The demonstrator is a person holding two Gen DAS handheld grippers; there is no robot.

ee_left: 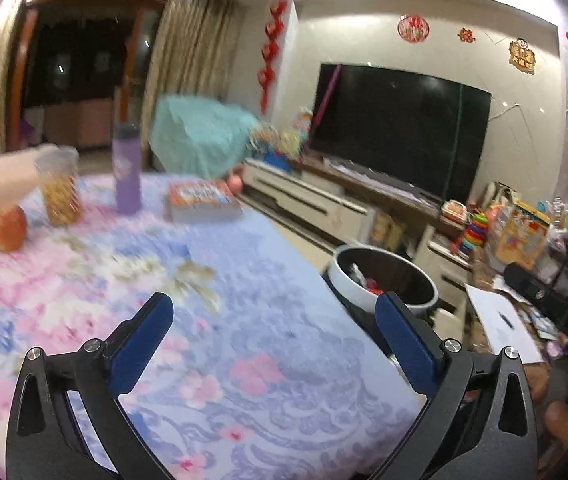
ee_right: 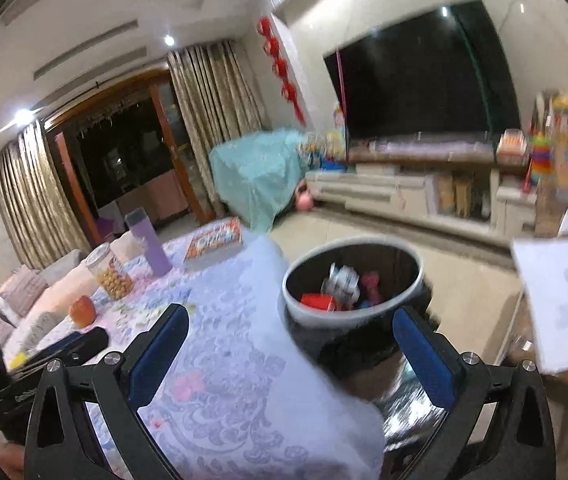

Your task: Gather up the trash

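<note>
beside the worktop (ee_right: 244, 360), both tongs (ee_left: 274, 332) (ee_right: 289, 344) gape empty, probably freed for scraps (ee_left: 196, 276) bound binward (ee_right: 351, 280).

Left tool (ee_left: 274, 316): jaws spread wide, nothing between the blue pads (ee_left: 140, 344), pointing slightly down toward 12 o'clock. Right tool (ee_right: 289, 330): same, wide apart, empty, pitched slightly down. Left tool's black body sits at 8 o'clock in right wrist view.

White-rimmed bin (ee_right: 353, 276) beside table, trash (ee_right: 341, 286) inside
</note>
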